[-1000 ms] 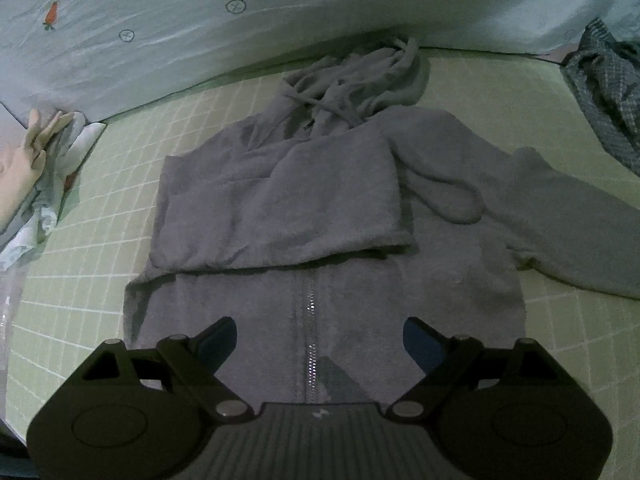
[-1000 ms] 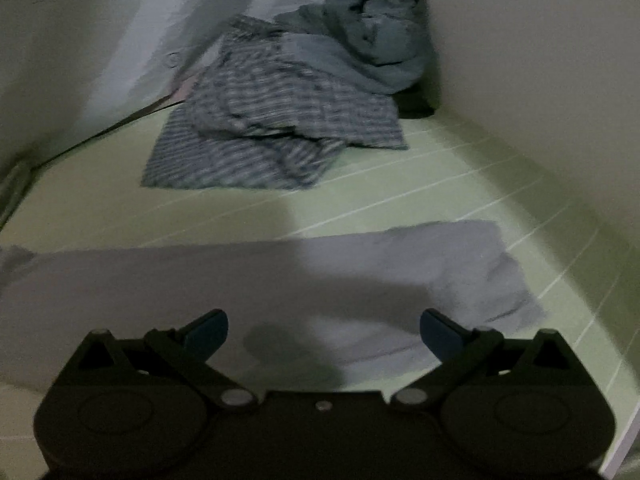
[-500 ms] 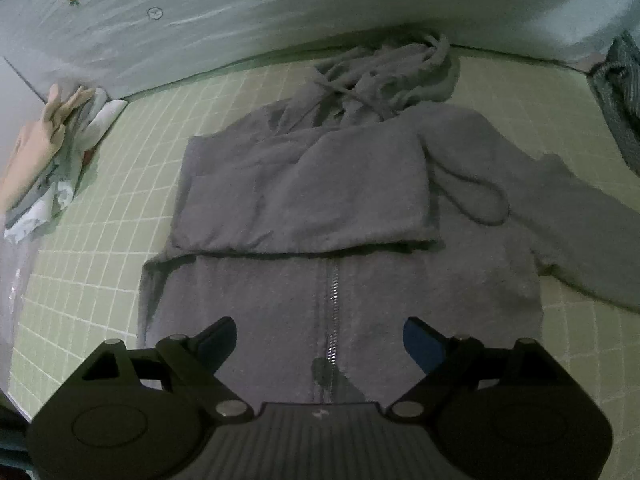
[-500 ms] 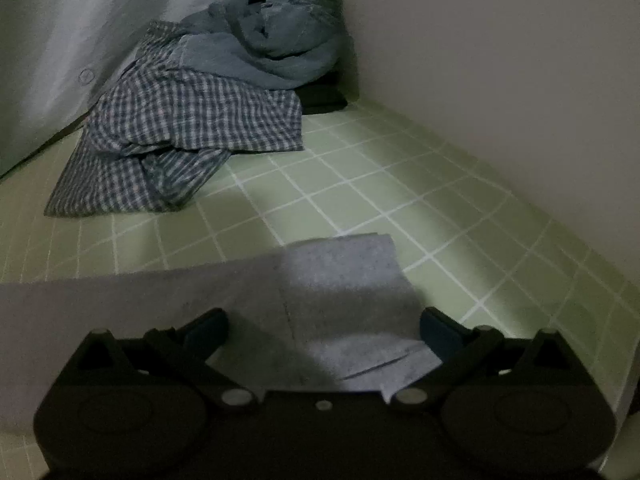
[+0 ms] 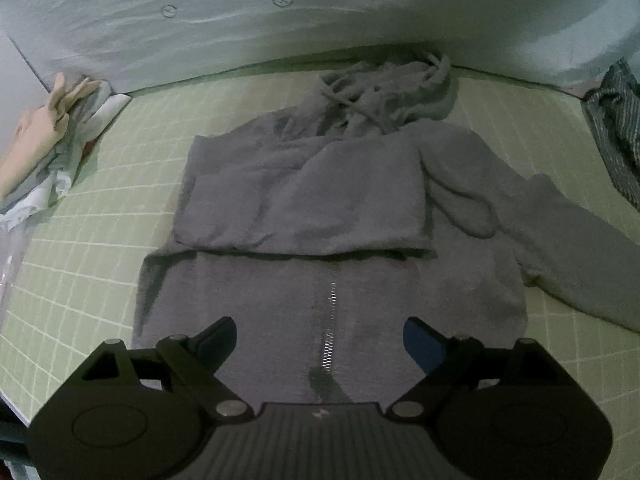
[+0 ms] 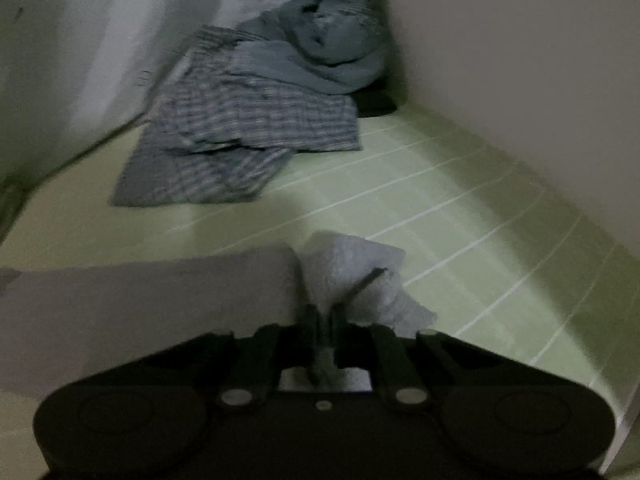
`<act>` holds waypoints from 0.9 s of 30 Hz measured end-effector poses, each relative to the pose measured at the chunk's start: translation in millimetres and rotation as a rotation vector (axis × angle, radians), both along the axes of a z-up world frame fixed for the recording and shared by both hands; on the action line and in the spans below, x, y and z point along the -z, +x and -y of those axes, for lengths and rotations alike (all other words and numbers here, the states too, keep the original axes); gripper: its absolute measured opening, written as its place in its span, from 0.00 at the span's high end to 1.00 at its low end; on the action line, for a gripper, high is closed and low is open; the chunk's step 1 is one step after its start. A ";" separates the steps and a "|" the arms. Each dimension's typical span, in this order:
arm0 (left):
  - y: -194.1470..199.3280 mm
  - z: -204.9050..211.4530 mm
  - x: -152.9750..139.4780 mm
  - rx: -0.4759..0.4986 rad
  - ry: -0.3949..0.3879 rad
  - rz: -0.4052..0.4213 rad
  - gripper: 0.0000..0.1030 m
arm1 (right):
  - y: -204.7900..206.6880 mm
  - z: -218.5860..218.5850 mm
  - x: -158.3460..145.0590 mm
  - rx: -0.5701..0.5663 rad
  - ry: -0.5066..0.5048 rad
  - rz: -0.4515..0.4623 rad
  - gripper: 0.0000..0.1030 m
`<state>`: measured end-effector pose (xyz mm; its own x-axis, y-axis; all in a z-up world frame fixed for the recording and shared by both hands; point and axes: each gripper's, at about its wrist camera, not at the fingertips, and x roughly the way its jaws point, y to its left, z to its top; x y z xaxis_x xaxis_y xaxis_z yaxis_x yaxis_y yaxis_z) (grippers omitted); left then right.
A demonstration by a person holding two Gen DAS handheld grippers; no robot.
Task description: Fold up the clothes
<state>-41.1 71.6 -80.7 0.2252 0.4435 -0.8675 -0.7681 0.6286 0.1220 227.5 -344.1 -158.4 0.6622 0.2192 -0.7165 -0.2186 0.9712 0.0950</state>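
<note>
A grey zip hoodie (image 5: 328, 216) lies flat on the green checked mat (image 5: 100, 240), hood toward the far wall. Its left sleeve is folded across the chest; its right sleeve (image 5: 568, 240) stretches out to the right. My left gripper (image 5: 320, 340) is open and empty, hovering over the hoodie's lower hem near the zip. In the right wrist view my right gripper (image 6: 322, 320) is shut on the cuff end of the hoodie sleeve (image 6: 352, 276), which bunches up between the fingers.
A plaid shirt (image 6: 248, 140) and a blue-grey garment (image 6: 332, 48) are piled in the far right corner against the wall. Light clothes (image 5: 52, 148) lie at the mat's left edge. A carrot-print sheet (image 5: 320, 12) borders the far side.
My right gripper has closed on the sleeve cuff, which was lying flat between open fingers before. My left gripper has drawn back slightly and stays open.
</note>
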 end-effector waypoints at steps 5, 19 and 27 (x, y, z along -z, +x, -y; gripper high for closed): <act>-20.9 -15.1 0.5 -0.027 -0.003 0.002 0.12 | -35.9 -13.5 -15.8 0.028 0.154 0.012 0.93; -102.5 -92.5 14.3 -0.092 -0.054 0.035 0.12 | -130.0 -160.7 -62.5 -0.181 0.308 0.038 0.93; -162.9 -142.0 24.3 -0.131 -0.083 0.033 0.12 | -177.2 -282.9 -61.0 -0.298 0.370 -0.031 0.93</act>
<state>-204.1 213.6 -105.0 0.1993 0.3979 -0.8955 -0.8467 0.5299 0.0470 50.3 -61.2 -97.4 0.5113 0.6403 -0.5732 -0.4741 0.7665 0.4333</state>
